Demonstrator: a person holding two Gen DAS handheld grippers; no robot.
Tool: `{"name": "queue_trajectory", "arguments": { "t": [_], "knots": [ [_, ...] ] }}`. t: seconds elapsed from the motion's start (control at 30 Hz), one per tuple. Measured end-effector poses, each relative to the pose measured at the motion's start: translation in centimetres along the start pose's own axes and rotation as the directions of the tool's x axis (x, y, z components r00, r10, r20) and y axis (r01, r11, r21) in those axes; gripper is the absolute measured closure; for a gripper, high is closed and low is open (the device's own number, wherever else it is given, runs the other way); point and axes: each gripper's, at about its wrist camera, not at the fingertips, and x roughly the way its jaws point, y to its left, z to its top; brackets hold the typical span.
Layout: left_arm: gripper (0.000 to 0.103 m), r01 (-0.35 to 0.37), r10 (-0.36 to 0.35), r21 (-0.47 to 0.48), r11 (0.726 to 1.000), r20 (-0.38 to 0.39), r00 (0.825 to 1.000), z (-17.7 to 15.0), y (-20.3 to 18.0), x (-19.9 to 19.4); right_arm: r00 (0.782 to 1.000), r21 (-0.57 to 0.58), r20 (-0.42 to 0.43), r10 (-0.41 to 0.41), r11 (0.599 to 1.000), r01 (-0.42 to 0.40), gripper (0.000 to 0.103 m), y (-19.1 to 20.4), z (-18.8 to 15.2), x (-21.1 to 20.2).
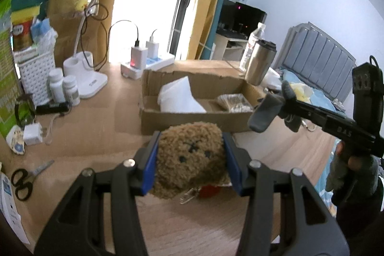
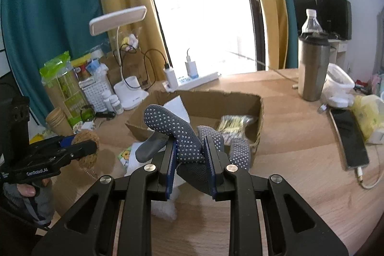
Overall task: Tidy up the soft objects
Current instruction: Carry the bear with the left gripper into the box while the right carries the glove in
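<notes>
left gripper (image 1: 192, 160), nearest its own camera, stands about half spread, its blue pads pressed on either side of a brown plush bear (image 1: 190, 157) held clear of the wooden desk (image 1: 84, 131). right gripper (image 2: 190, 160) is pinched tight on a grey dotted glove (image 2: 177, 133), whose fingers flop forward over the pads. a white fluffy item (image 2: 165, 208) lies on the desk under the right gripper. just beyond both loads sits an open cardboard box (image 1: 199, 119), already holding a white packet (image 1: 178, 97) and a wrapped bundle (image 1: 234, 102). step in hand, as judged: both soft items lifted, carry toward the box under way. next move calls for bringing each load over the box opening, above its front wall, before the pads part.
</notes>
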Motion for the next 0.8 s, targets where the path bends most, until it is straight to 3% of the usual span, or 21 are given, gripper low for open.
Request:
{"name": "queue_trajectory", "arguments": {
  "t": [0.43, 0.8],
  "knots": [
    [0.052, -0.016, 0.015, 0.011, 1.0, 0.034, 0.999, 3.1, -0.2, 1.2, 0.999, -0.018, 0.047, 0.011, 1.0, -0.01, 0.079, -1.4, 2.8, 0.2],
    [0.052, -0.029, 0.03, -0.022, 0.999, 0.034, 0.999, 4.6, 1.9, 3.8, 0.999, -0.04, 0.023, 0.035, 0.999, -0.034, 0.079, -1.4, 4.6, 3.2]
  ]
}}
